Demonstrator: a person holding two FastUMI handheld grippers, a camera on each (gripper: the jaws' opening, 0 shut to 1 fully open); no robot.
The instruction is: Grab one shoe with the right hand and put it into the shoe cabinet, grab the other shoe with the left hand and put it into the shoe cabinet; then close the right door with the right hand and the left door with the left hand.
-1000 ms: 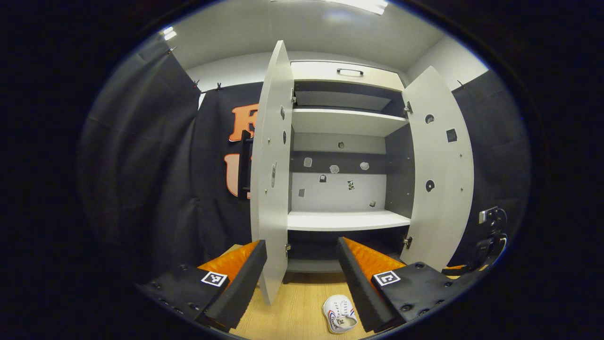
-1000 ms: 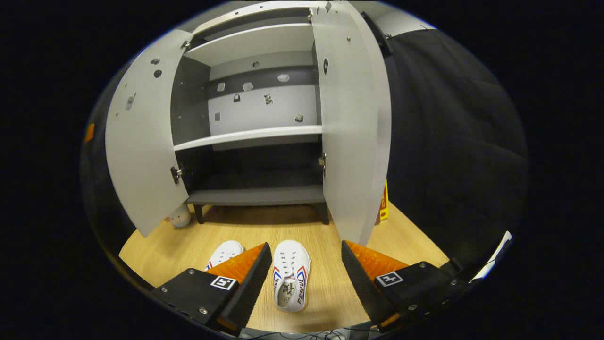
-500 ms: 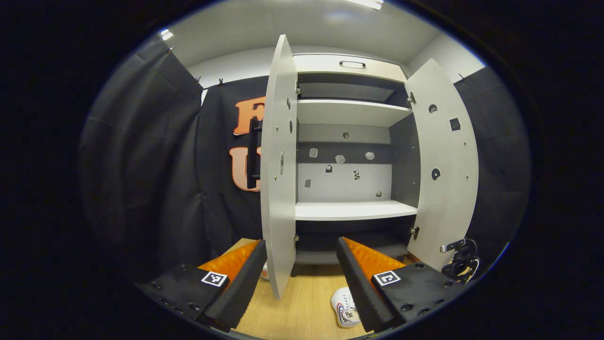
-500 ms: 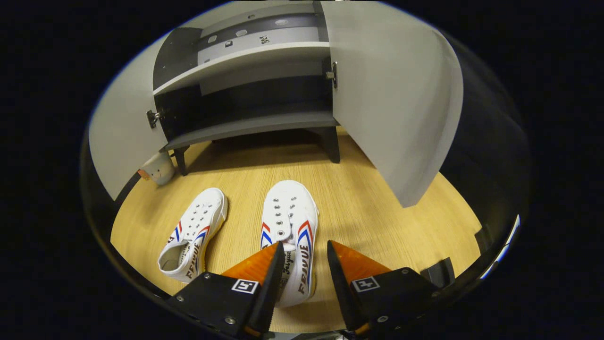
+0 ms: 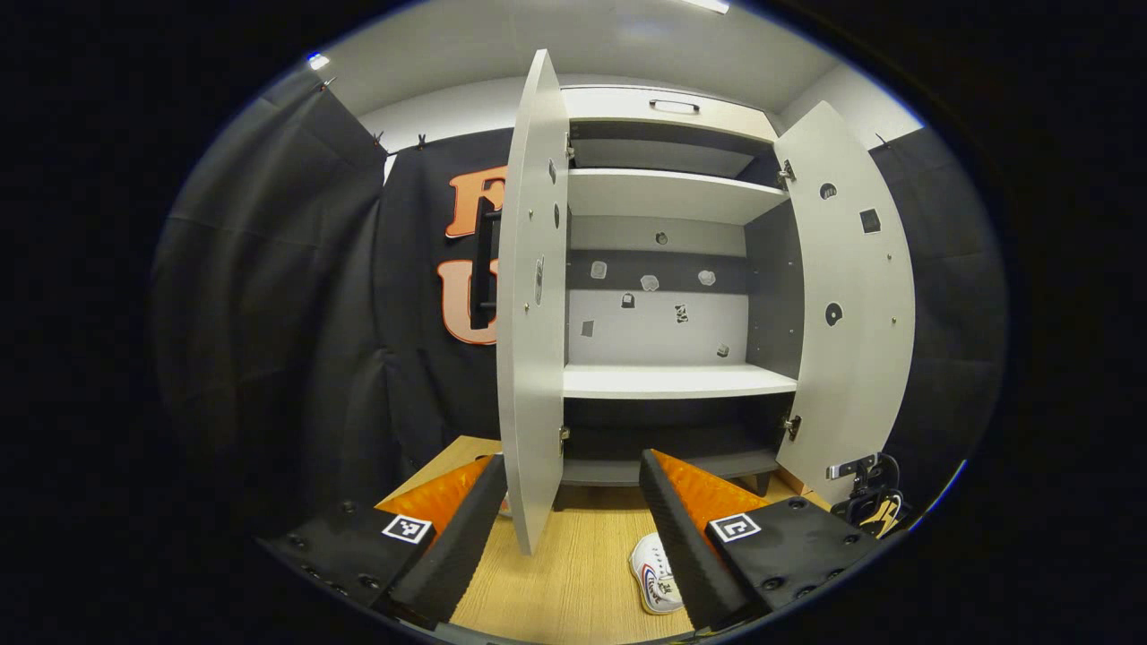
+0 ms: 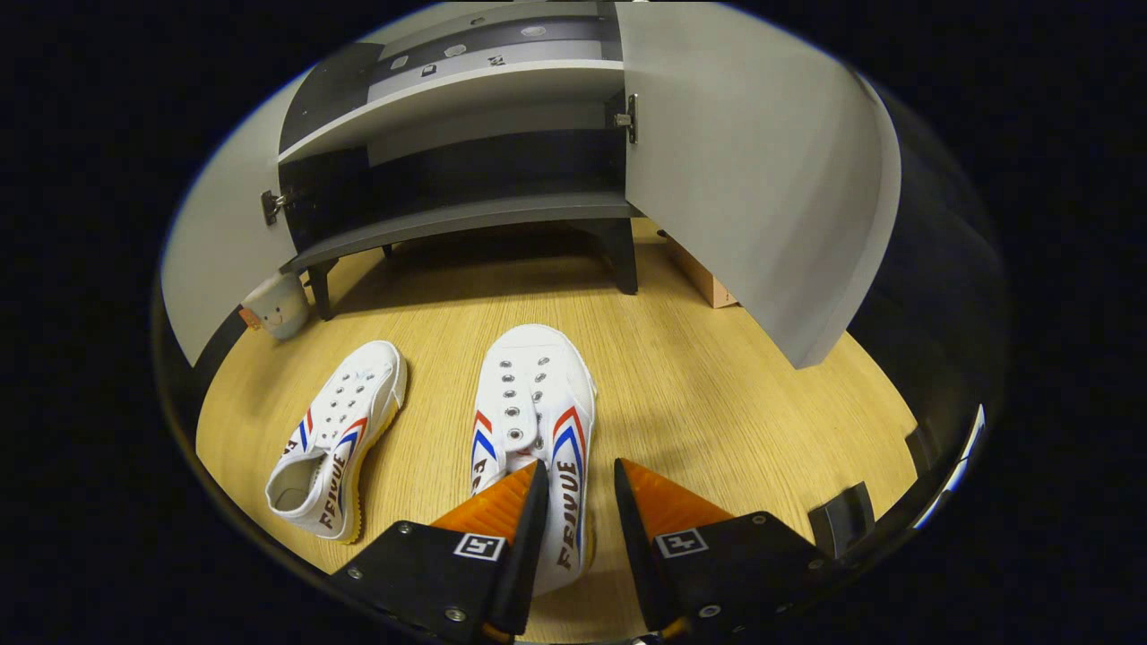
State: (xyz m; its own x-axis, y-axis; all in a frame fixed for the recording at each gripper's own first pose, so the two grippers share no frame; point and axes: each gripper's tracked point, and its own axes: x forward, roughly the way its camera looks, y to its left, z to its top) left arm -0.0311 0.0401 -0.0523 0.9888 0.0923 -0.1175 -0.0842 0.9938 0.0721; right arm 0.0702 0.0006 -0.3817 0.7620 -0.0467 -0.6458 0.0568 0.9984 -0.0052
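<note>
Two white canvas shoes with red and blue stripes lie on the wooden floor in front of the open shoe cabinet (image 6: 466,215). My right gripper (image 6: 580,468) hangs low over the right shoe (image 6: 533,394). Its fingers straddle that shoe's right side wall near the heel with a narrow gap, and a strip of floor shows beside the right finger. The other shoe (image 6: 336,439) lies to its left, toe toward the cabinet. My left gripper (image 5: 573,461) is held higher, open and empty, facing the cabinet (image 5: 672,381). One shoe (image 5: 659,578) peeks out by its right finger.
Both cabinet doors stand wide open: the left door (image 5: 529,313) edge-on just ahead of my left gripper, the right door (image 6: 753,152) above the floor on the right. A small white mug-like toy (image 6: 273,305) sits by the cabinet's left leg. A cardboard box (image 6: 708,282) lies behind the right door.
My right gripper has dropped from a high view down to the right shoe, and its fingers have narrowed around the side wall. The left gripper view has shifted slightly, showing more floor.
</note>
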